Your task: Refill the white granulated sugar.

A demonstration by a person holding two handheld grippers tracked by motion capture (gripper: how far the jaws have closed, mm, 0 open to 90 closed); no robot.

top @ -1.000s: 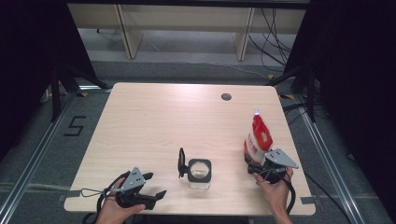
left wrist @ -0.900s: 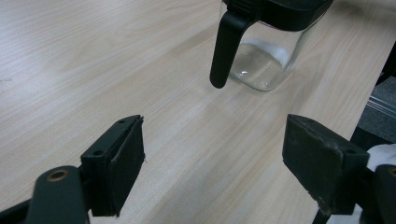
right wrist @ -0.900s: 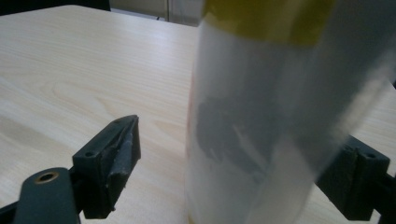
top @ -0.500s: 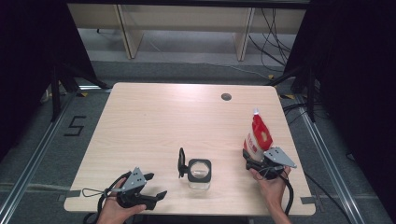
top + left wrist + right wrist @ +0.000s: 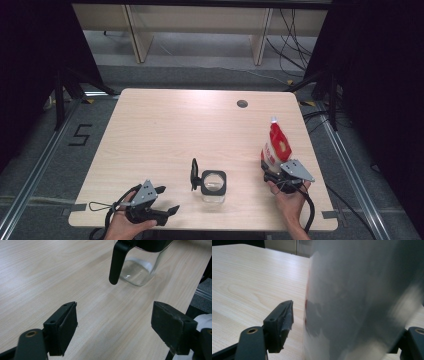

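The right tongs (image 5: pixel 272 172) stand around the foot of the pouch (image 5: pixel 275 146), jaws wide and just now closing in, the left pad (image 5: pixel 287 320) a sliver short of the film, so no grip is made yet; the far jaw is hidden behind the pouch in the right gripper view, and whether it touches I cannot tell. The pouch stands upright on the desk (image 5: pixel 165 130) just ahead of these tongs, red and white with a small white spout at its top, near the desk's right edge. To take it well, the squeeze should land low on the body where the filling gives it some firmness, with both pads flat on the faces and not on a seam; a soft pouch will likely buckle or tip if one pad arrives first, so centring it between the jaws before pressing matters. The left tongs (image 5: pixel 165 200) rest open and hold nothing, low on the near edge of the desk. Ahead and to their right stands the jar (image 5: pixel 138 271), clear glass with a black collar and its black lid (image 5: pixel 194 174) swung up on its left side; it sits between the two tongs, well apart from the pouch.
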